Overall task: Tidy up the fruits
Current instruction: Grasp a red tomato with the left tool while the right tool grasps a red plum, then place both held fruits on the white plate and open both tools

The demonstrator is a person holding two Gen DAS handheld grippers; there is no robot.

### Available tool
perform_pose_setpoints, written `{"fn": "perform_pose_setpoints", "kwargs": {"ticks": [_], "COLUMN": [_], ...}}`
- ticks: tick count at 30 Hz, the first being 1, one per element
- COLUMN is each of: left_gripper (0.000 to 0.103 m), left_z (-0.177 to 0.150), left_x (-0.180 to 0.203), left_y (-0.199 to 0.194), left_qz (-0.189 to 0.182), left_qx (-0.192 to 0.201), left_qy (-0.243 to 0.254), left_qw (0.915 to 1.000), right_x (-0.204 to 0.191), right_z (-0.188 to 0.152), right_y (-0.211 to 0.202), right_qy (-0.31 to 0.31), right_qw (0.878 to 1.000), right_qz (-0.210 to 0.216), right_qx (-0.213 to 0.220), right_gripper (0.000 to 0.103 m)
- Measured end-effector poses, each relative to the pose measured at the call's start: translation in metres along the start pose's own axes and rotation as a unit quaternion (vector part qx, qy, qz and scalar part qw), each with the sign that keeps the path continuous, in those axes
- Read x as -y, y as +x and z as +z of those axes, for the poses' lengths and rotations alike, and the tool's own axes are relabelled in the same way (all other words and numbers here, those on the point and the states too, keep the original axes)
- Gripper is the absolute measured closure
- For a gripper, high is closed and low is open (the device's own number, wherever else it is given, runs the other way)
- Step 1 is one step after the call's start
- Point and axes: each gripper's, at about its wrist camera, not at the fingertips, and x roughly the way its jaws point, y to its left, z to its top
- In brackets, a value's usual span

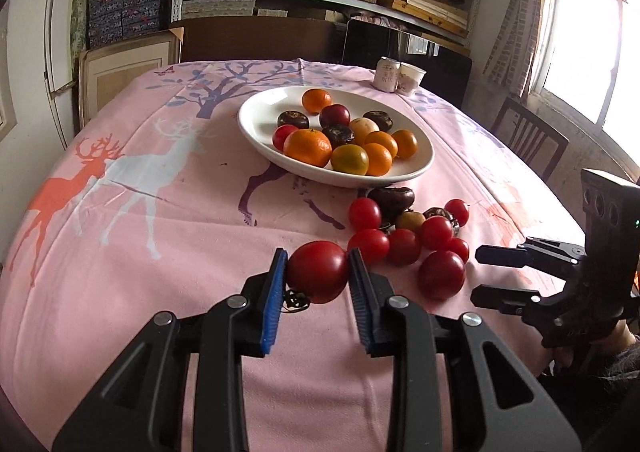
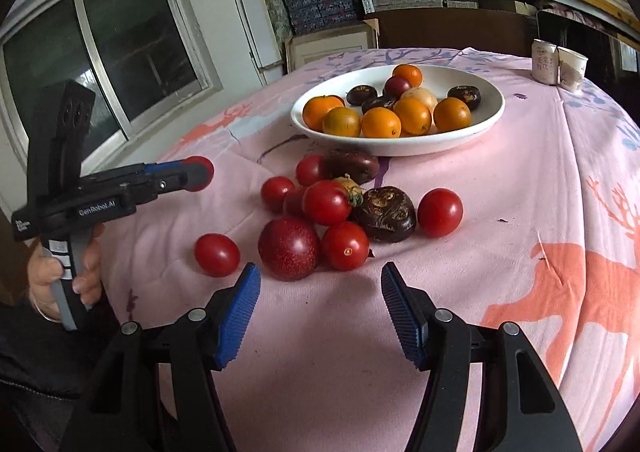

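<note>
Left gripper [image 1: 317,272]: held level above the tablecloth, pointing toward the plate; its blue-padded fingers [image 1: 274,304] are pinched on a red tomato [image 1: 318,271], one pad pressed to each side. In the right wrist view the same tool appears side-on at left, raised off the cloth, tomato at its tip.
Left hand [image 2: 64,272]: wrapped around the grip below the tool body, thumb side toward the camera.
Held tomato: clear of the loose pile, near side of the table, green calyx hanging beneath it.
Right gripper [image 2: 320,284]: low over the cloth, aimed at the loose pile; fingers spread wide, nothing between them. A dark red plum [image 2: 289,248] lies just ahead of the left pad.
Loose fruit pile [image 2: 340,208]: red tomatoes and dark brown water chestnuts clustered on the cloth, near the plate on its near side.
White plate [image 1: 256,128]: mid-table, holding oranges, a red plum, dark chestnuts and a pale fruit.
Tablecloth [image 1: 160,272]: pink, deer and tree print.
Cups [image 1: 398,77]: two, touching, at the far edge of the table.
</note>
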Motion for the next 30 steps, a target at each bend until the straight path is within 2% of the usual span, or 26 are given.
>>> {"fn": "perform_pose_setpoints", "kwargs": {"ticks": [4, 8, 11, 17, 19, 20, 24, 26, 30], "left_gripper": [0.073, 0.073, 0.073, 0.073, 0.073, 0.073, 0.073, 0.073, 0.073], "left_z": [-0.007, -0.011, -0.011, -0.011, -0.012, -0.011, -0.009, -0.005, 0.017], "left_x": [-0.002, -0.006, -0.011, -0.009, -0.012, -0.013, -0.015, -0.015, -0.009], "left_y": [0.004, 0.006, 0.006, 0.005, 0.003, 0.002, -0.003, -0.005, -0.004], "left_qz": [-0.005, -0.005, -0.006, -0.004, -0.003, -0.004, -0.006, -0.012, -0.026], "left_qx": [-0.008, -0.006, -0.006, -0.004, -0.001, 0.001, 0.008, 0.011, 0.021], "left_qy": [-0.002, -0.007, -0.015, -0.008, -0.011, -0.013, -0.017, -0.016, -0.003], "left_qw": [1.0000, 0.9999, 0.9998, 1.0000, 0.9999, 0.9999, 0.9998, 0.9997, 0.9994], "right_x": [0.001, -0.015, -0.026, -0.031, -0.034, -0.034, -0.026, -0.022, -0.005], "right_z": [0.007, 0.007, 0.008, 0.021, 0.023, 0.022, 0.019, 0.022, 0.045], "right_y": [-0.003, -0.006, 0.002, 0.022, 0.027, 0.027, 0.018, 0.007, -0.015], "right_qy": [0.027, 0.015, -0.001, 0.018, 0.009, 0.004, 0.022, 0.034, 0.054], "right_qw": [1.000, 0.999, 0.999, 1.000, 1.000, 1.000, 0.999, 0.998, 0.996], "right_qz": [0.014, 0.043, 0.031, 0.005, -0.008, -0.008, 0.022, 0.050, 0.063], "right_qx": [0.002, -0.006, -0.013, -0.024, -0.026, -0.027, -0.023, -0.011, 0.026], "right_gripper": [0.042, 0.042, 0.042, 0.042, 0.052, 0.065, 0.065, 0.065, 0.065]}}
